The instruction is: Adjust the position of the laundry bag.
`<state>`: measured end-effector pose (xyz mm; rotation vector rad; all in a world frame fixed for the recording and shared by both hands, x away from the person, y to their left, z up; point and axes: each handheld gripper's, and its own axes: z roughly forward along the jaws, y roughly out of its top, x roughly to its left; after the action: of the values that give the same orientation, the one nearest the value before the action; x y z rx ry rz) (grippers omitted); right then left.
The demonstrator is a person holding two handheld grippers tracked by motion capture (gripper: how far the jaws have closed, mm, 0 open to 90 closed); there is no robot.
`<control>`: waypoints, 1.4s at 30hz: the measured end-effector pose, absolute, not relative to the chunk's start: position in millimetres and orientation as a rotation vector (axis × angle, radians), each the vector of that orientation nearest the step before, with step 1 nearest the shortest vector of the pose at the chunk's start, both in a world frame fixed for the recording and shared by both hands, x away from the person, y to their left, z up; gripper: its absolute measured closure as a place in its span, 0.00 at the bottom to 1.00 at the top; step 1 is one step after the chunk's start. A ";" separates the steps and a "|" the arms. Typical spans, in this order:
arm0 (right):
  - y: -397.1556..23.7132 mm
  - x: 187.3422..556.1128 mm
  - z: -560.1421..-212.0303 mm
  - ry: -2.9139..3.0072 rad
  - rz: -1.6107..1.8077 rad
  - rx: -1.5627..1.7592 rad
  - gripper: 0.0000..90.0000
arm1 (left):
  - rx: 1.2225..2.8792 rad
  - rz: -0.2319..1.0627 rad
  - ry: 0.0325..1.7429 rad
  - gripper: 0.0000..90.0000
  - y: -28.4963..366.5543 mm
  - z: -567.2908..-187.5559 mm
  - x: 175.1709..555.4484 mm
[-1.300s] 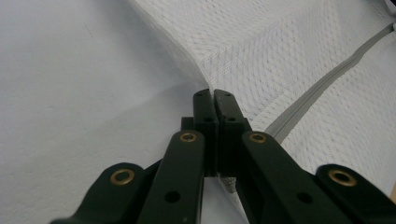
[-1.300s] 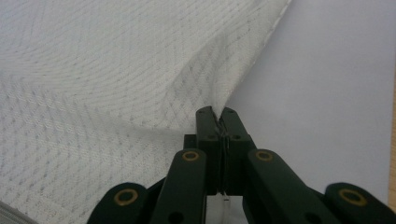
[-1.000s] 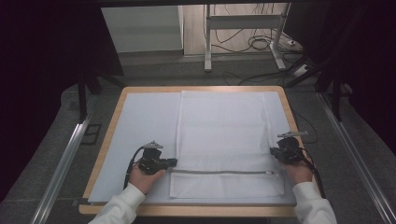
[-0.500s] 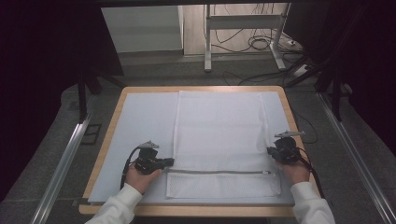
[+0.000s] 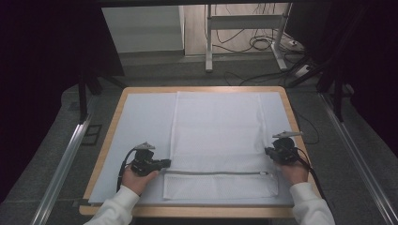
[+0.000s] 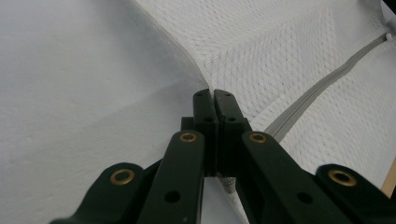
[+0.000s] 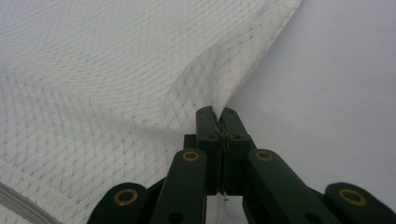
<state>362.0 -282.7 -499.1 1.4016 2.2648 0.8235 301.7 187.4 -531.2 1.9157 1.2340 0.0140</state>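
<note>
Person w/ white long sleeves, cuffs at both wrists. Each hand carries a black tool: left tool (image 5: 165,162), right tool (image 5: 267,152). Each has a grey three-cornered plate on top, a black cable trailing back, and brass-ringed pivots on the black arms.

The table (image 5: 109,140) lies flat and bare around the white mesh bag (image 5: 216,126), with open strips of pale cover along its left edge, its far edge and its right edge. Nothing stands on it to block a hand. Both grippers sit near the near edge, one at each side of the bag.
</note>
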 end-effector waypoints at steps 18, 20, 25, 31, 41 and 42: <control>-264.7 361.3 -498.9 2.289 0.856 1.362 0.97 | 1.903 0.028 1.258 0.99 208.8 -529.2 298.8; -259.4 361.3 -498.7 2.294 0.857 1.352 0.97 | 1.896 0.034 1.270 0.99 214.1 -529.7 298.3; -251.4 361.5 -500.1 2.315 0.872 1.339 0.97 | 1.880 0.035 1.290 0.99 224.2 -530.7 296.4; -246.2 362.1 -500.5 2.322 0.881 1.332 0.97 | 1.876 0.033 1.303 0.99 229.2 -531.8 295.0; -233.6 361.3 -502.3 2.341 0.872 1.297 0.97 | 1.859 0.054 1.329 0.99 241.6 -532.1 292.5; -233.0 361.1 -502.6 2.343 0.875 1.297 0.97 | 1.859 0.054 1.329 0.99 241.6 -532.1 292.5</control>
<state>361.1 -233.0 -502.6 1.2968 2.3426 0.8754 292.5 241.6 -532.1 1.8588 1.3287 0.0537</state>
